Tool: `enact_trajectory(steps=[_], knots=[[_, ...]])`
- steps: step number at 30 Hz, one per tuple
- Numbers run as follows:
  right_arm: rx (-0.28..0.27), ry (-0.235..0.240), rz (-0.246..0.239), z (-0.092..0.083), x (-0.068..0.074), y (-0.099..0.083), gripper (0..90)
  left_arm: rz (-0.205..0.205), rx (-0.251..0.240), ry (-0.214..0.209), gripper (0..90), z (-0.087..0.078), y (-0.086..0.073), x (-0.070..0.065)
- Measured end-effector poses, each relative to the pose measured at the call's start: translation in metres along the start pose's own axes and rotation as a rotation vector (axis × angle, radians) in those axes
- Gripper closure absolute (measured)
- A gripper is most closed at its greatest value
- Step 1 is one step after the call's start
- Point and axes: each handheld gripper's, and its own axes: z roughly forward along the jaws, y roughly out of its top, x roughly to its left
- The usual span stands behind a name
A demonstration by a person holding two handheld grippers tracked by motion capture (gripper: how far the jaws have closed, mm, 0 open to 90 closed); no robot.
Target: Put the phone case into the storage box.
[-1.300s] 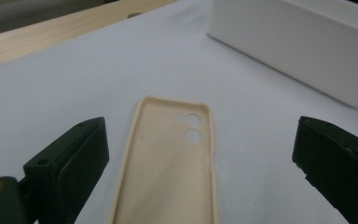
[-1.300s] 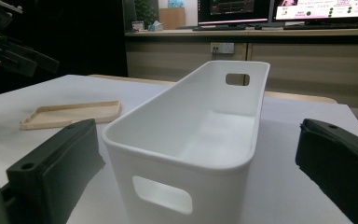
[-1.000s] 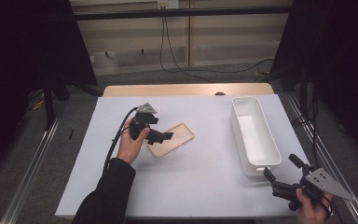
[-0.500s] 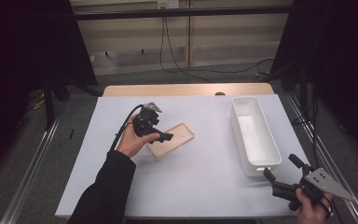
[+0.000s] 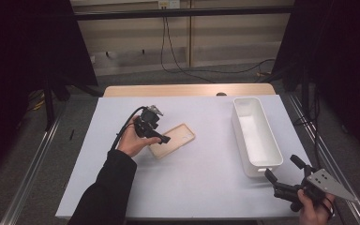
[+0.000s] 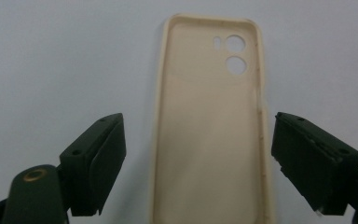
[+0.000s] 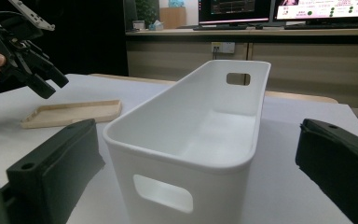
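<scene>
A beige phone case [image 5: 177, 138] lies inside-up on the white table. My left gripper [image 5: 163, 138] hovers over its left end. In the left gripper view the case [image 6: 209, 130] runs lengthwise between the two jaws, and my left gripper [image 6: 198, 140] has just been closing its jaws, which stand wide and clear of the case's edges. My right gripper [image 5: 283, 176] is open at the table's front right, just before the near end of a white bin [image 5: 255, 136]. The right gripper view looks along the empty bin [image 7: 200, 130], with the case [image 7: 72, 113] lying beyond on the left.
The white table top [image 5: 206, 187] ends close to the right gripper at its front edge. A wooden strip [image 5: 187, 90] borders the far side. Metal rails [image 5: 33, 159] run along both sides. The left hand's cable [image 5: 124, 129] trails over the table.
The left hand has shifted slightly up and left over the case's end. The right gripper and the bin have stayed where they were.
</scene>
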Motion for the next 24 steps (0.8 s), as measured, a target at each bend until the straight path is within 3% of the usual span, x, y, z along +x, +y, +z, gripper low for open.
enact_trajectory(steps=[5, 13, 17, 21, 24], knots=[[0.0, 0.0, -0.001, 0.0, 0.0, 0.0, 0.0, -0.015, 0.027, 0.008, 28.0, 0.004, -0.003, 0.005], [0.0, -0.001, -0.002, 0.0, 0.0, 0.0, 0.0, -0.026, 0.065, -0.003, 34.9, 0.01, -0.006, 0.008], [0.007, 0.001, -0.005, 0.0, 0.001, 0.0, 0.0, -0.016, 0.096, 0.025, 37.9, 0.013, -0.006, 0.009], [0.007, 0.003, -0.011, 0.0, 0.001, 0.0, 0.0, -0.014, 0.106, 0.015, 44.6, 0.017, -0.005, 0.008], [0.004, 0.0, -0.007, 0.0, 0.001, 0.0, 0.0, -0.015, 0.142, 0.018, 46.3, 0.022, -0.007, 0.01]])
